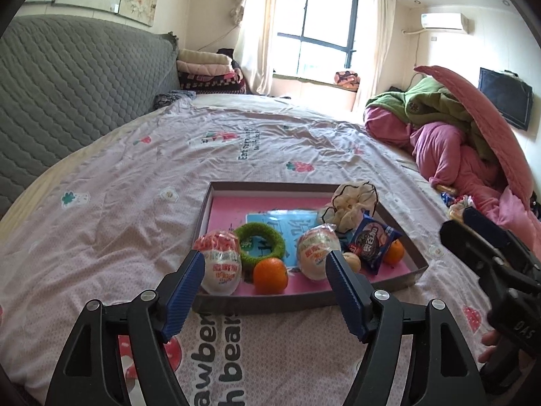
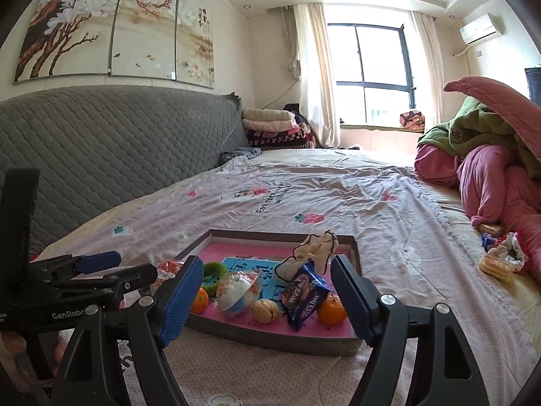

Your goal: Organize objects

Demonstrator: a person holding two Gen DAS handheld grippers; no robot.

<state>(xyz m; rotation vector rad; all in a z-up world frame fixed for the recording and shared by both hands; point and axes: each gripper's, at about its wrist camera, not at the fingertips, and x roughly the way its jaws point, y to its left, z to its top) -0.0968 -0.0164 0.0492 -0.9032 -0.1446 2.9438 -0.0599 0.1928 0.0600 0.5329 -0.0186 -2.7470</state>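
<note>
The tray lay just ahead of both grippers — left gripper and right gripper gaped wide, empty — oranges, wrapped snacks crowding inside.

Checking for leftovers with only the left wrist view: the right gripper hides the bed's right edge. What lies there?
Observer: A torn-open biscuit pack lies on the bed, outside the tray.
Operator: Is the right gripper holding anything?
Observer: No, the right gripper is open and empty.
Operator: What's half hidden beside the cookie pack?
Observer: A small round yellowish bun, just left of the cookie pack, in the tray.
</note>
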